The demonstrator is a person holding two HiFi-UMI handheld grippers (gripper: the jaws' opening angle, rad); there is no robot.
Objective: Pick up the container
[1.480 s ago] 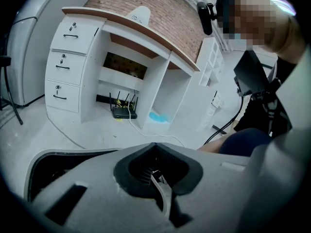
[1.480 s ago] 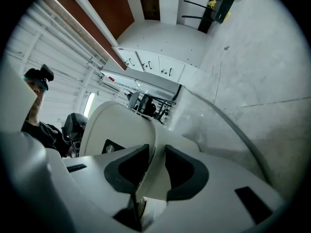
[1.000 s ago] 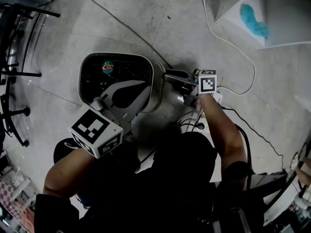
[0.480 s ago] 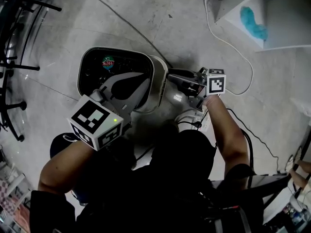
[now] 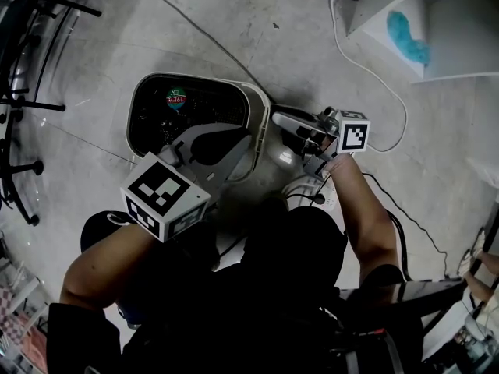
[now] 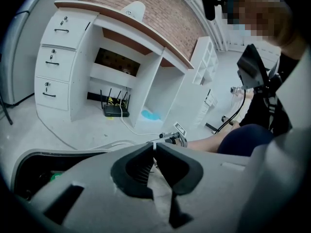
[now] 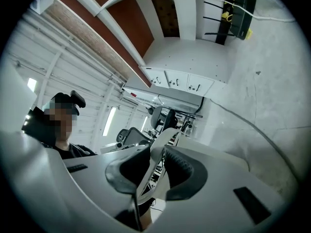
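Two grippers on the container (image 5: 251, 100) rim: left gripper (image 6: 155, 148) pinched tight on the near edge, right gripper (image 7: 156, 155) jaws just closing onto the right edge. Open floor (image 5: 195, 22) beyond.

1. The left claw (image 5: 238, 142) sits on the near rim of the container (image 5: 195, 79).
2. The right claw (image 5: 279, 120) sits on the container's right rim.
3. A shelf unit (image 5: 460, 22) stands behind and right of the container.
4. Chair legs (image 5: 31, 106) stand left of the container.

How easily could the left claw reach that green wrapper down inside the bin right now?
Probably not without letting go: the left claw is shut on the rim of the bin. The bin's mouth is open above the green wrapper, so nothing else blocks it.
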